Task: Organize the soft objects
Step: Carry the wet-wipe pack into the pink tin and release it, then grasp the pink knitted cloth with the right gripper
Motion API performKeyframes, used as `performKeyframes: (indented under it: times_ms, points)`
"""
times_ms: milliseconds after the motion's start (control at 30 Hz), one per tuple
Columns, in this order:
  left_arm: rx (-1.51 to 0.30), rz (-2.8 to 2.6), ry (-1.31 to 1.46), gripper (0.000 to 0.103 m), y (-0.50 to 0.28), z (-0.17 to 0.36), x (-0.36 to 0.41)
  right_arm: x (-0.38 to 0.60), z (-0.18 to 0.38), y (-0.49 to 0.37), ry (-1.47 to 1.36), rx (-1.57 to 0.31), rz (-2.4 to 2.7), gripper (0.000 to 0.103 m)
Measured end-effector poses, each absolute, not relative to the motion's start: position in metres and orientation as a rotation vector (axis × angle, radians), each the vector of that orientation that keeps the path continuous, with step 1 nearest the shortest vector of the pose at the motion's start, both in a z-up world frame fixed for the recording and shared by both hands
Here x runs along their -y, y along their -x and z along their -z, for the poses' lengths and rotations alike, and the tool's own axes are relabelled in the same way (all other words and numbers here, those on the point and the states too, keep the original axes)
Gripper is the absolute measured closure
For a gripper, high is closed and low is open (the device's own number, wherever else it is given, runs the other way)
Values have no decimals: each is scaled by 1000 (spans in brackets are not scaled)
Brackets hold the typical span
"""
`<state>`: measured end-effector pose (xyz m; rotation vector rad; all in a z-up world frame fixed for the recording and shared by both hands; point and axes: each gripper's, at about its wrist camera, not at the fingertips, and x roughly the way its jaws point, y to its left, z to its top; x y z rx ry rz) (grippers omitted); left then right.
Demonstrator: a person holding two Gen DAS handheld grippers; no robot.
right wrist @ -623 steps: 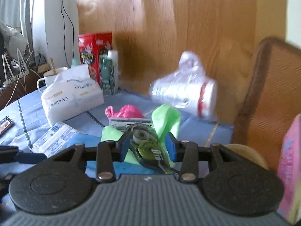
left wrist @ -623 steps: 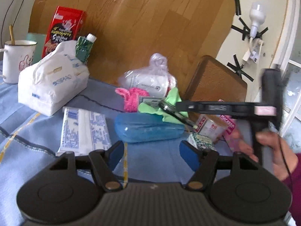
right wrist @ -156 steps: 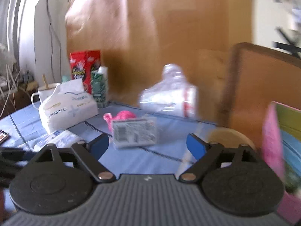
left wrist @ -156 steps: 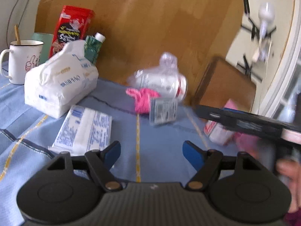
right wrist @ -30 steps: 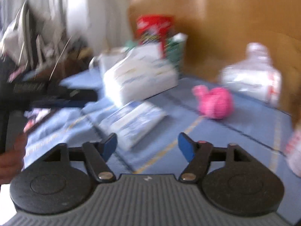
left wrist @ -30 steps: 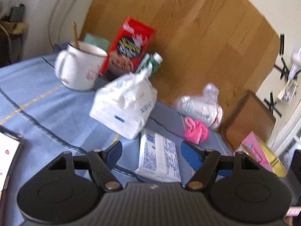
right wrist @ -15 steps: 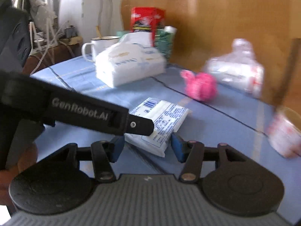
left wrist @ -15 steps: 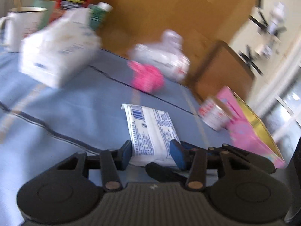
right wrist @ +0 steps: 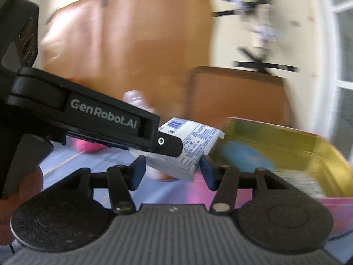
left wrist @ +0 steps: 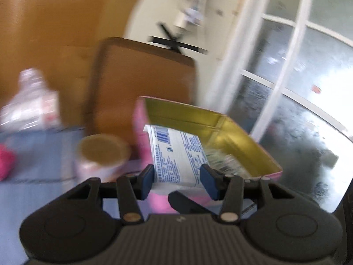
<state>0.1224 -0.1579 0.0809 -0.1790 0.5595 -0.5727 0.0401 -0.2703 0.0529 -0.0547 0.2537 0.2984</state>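
My left gripper (left wrist: 177, 182) is shut on a flat white tissue pack with blue print (left wrist: 176, 154) and holds it in the air at the near rim of an open pink box with a gold inside (left wrist: 222, 130). My right gripper (right wrist: 172, 172) is also shut on the same tissue pack (right wrist: 192, 141), at its other end. The left gripper's body (right wrist: 99, 119) crosses the right wrist view. The box (right wrist: 286, 145) holds a blue case (right wrist: 245, 154) and other blurred items. A pink knitted thing (left wrist: 5, 161) lies on the blue cloth at the left.
A round tub with a tan lid (left wrist: 102, 154) stands just left of the box. A clear plastic bag (left wrist: 30, 108) lies behind it against the wooden board. A brown chair back (left wrist: 143, 84) rises behind the box. A glass door (left wrist: 297, 84) is at the right.
Both grippers have lifted the tissue pack off the cloth and carried it right, to the pink box. The view has swung from the table's left side to the box.
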Motion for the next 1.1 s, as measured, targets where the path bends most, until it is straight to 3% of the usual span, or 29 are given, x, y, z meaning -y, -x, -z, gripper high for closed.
performKeyframes:
  times_ms: [133,267,400,767,933,1100]
  points:
    - [-574,637,137,57,-152,-79,219,321,-49,-55,14,-254,-177,46]
    - [-581,631,97,39,-180,-72,265,354,-42,-83,-9,-270,-97,46]
    - [-598,606,89,39,-187,-67,274,379,-30,-119,0,-320,78,45]
    - [-532,596,104,37,-126,-67,182,371,-34,-92,-109,-234,0,46]
    - [-520,413,135,37,-91,-49,95,331,-53,-82,-83,-198,-149,46]
    - [-559,104,236,37,-77,-27,-12,261,-58,-93,-56,-279,-408,45]
